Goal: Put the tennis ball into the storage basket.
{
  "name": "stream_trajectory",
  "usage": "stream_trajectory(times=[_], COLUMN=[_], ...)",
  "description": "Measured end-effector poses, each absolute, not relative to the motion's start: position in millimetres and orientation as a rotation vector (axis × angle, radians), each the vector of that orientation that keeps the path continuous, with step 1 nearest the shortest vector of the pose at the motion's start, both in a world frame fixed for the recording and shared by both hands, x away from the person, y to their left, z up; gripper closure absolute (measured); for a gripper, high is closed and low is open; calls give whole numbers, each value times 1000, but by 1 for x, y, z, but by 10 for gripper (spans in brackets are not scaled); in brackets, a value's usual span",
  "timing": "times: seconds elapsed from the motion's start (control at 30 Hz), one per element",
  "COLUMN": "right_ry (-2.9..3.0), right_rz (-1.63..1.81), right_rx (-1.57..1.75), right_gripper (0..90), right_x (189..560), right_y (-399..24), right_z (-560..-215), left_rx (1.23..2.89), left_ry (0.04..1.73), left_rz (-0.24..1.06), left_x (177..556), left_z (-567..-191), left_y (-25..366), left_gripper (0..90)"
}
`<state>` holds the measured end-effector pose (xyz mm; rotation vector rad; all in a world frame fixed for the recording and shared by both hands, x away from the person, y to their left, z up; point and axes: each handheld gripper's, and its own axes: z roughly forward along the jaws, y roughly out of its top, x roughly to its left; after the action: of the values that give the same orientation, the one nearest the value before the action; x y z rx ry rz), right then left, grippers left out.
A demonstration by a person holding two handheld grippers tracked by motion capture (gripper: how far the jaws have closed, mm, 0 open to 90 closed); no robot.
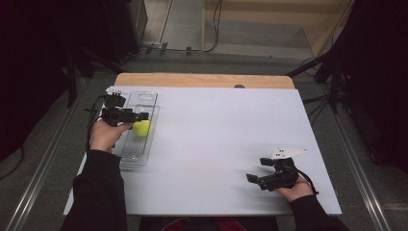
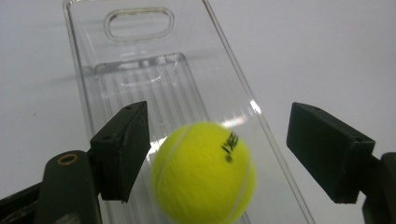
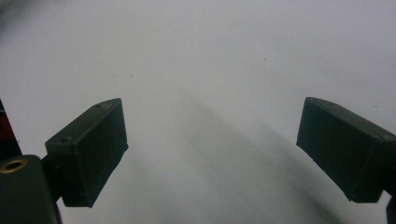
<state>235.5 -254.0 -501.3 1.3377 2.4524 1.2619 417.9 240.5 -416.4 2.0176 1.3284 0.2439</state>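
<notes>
Left tool (image 2: 217, 154): jaws wide, straddling the fuzzy yellow tennis ball (image 2: 204, 172) in the clear plastic tray (image 2: 140, 60), likely for gripping.
Right tool (image 3: 212, 154): agape, empty, idling over the white tabletop (image 3: 210, 56).

A tray (image 1: 144, 98) lies lengthwise along the left edge of the table (image 1: 216, 139), reaching from near the far-left corner toward the person, and a ball (image 1: 142, 128) sits inside it about halfway along, against its right-hand wall. The left gripper (image 1: 139, 116) hangs over the tray from the left, and in the left gripper view the ball (image 2: 204, 173) lies between its spread jaws, nearer the left one. The right gripper (image 1: 252, 178) is well apart, above bare table near the front-right corner, jaws pointing left.
</notes>
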Motion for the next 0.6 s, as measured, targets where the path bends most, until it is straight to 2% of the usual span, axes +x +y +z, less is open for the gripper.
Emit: stream_trajectory(times=[0.6], right_ry=[2462], right_rz=[1278], right_rx=[1325], right_gripper=[69], right_x=[236], right_y=[-254], right_z=[-501], left_rx=[2006], left_ry=[1236], left_rz=[191], left_x=[406], left_z=[-393], left_y=[224], left_gripper=[211])
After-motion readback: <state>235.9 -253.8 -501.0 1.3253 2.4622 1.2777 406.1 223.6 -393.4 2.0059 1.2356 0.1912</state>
